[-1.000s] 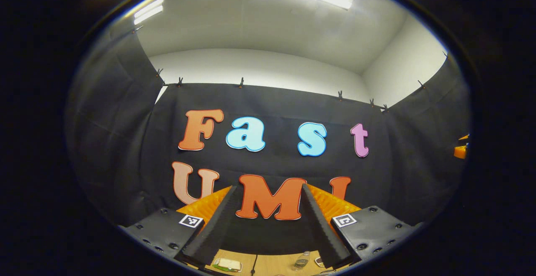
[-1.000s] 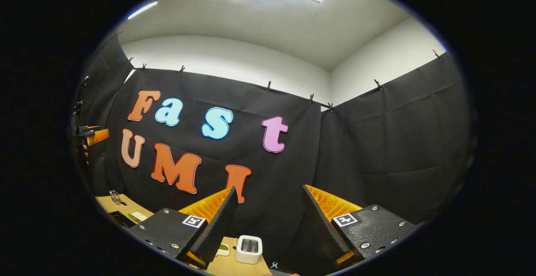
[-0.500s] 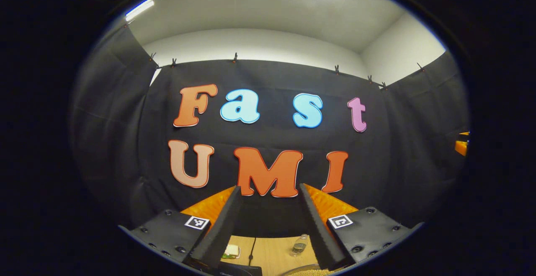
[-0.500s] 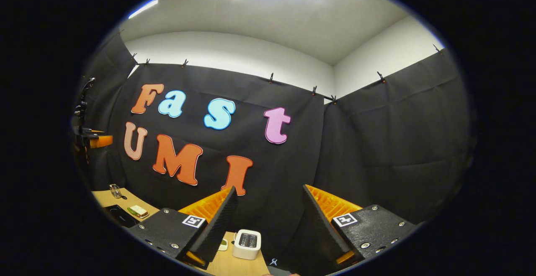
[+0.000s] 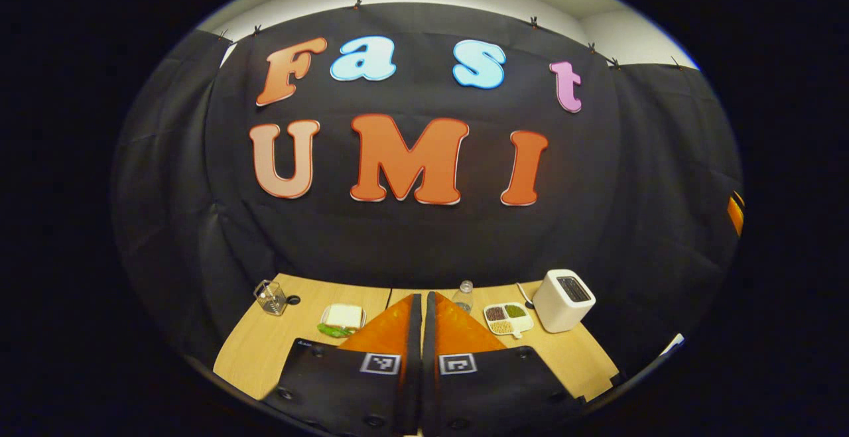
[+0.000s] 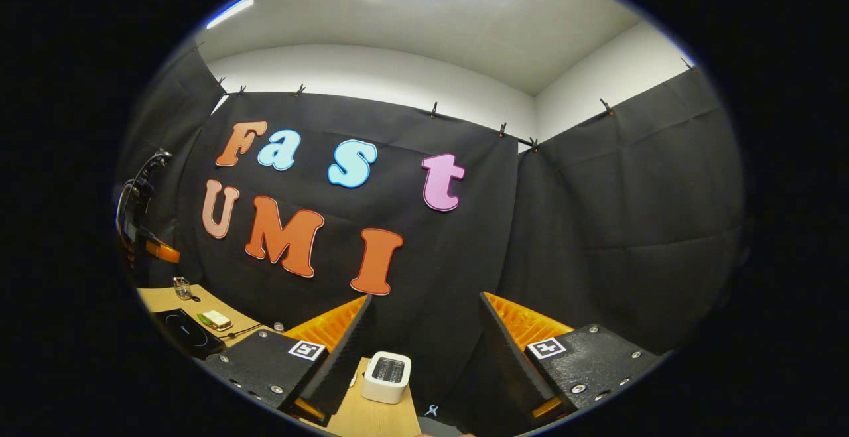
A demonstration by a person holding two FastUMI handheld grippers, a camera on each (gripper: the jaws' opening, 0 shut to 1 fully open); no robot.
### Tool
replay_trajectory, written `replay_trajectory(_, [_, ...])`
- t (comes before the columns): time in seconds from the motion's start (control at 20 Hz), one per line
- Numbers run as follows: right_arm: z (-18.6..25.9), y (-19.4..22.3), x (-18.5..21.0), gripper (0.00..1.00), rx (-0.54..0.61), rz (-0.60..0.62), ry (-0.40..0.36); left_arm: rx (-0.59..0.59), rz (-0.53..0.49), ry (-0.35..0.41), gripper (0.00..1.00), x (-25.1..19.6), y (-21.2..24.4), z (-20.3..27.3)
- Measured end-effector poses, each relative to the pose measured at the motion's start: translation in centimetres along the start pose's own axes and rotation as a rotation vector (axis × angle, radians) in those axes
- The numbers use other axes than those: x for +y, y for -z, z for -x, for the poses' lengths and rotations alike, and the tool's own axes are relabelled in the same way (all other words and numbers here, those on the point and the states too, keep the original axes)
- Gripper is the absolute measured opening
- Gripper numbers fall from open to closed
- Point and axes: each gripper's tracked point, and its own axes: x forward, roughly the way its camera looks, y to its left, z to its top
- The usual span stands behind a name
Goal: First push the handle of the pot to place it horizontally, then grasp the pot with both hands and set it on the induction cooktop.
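1. The left tongs (image 5: 420, 304), orange fingers faced with black pads, are pressed together with nothing between them and are held above the near edge of the pale wooden desk (image 5: 265, 347), pointing towards the black cloth backdrop.

2. The right tongs (image 6: 424, 321) stand wide apart and empty, aimed higher, with the ceiling light in the right gripper view and the desk low in it.

3. Beyond the left tongs, across the desk: a small clear glass jar (image 5: 269, 296) at the far left, a white dish with a pale block and green leaves (image 5: 342, 318), a clear plastic bottle (image 5: 463, 295), a white divided tray of beans and grains (image 5: 508, 318), and a boxy white toaster (image 5: 562, 300) to the right.

4. In the right gripper view the toaster (image 6: 386, 376) sits between the open fingers; a flat black induction cooktop (image 6: 186, 333) lies at the desk's left end, with the left tongs (image 6: 162, 252) held above it.

5. The pot cannot be seen from either camera; it is probably below the tongs, near the person.

6. The task appears to be at its opening, the handle not yet pushed. The next move calls for lowering the tongs to find the pot, then nudging its handle round until it lies horizontal.
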Motion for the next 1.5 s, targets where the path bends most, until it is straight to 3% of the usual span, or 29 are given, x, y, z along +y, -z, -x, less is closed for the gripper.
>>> replay_trajectory(0.2, [-0.2, 2.0, -0.9, 0.95, 0.018, -0.018, -0.017, 0.211, 0.067, 0.005, 0.08, -1.9, 7.1, -0.3])
replay_trajectory(0.45, [-0.3, 3.8, -1.8, 0.95, 0.037, -0.037, -0.041, 0.474, 0.121, -0.066, 0.08, -2.7, 17.1, 0.4])
replay_trajectory(0.75, [-0.8, 5.5, -2.1, 0.95, 0.054, -0.049, -0.055, 0.715, 0.244, -0.088, 0.08, -4.5, 26.4, 2.9])
replay_trajectory(1.15, [-1.4, 6.6, -0.8, 0.95, 0.077, -0.071, -0.048, 0.936, 0.403, -0.136, 0.08, -4.3, 35.1, 5.3])
replay_trajectory(1.5, [-2.2, 6.7, 2.6, 0.95, 0.109, -0.056, -0.069, 1.087, 0.490, -0.101, 0.08, -7.5, 40.6, 6.5])
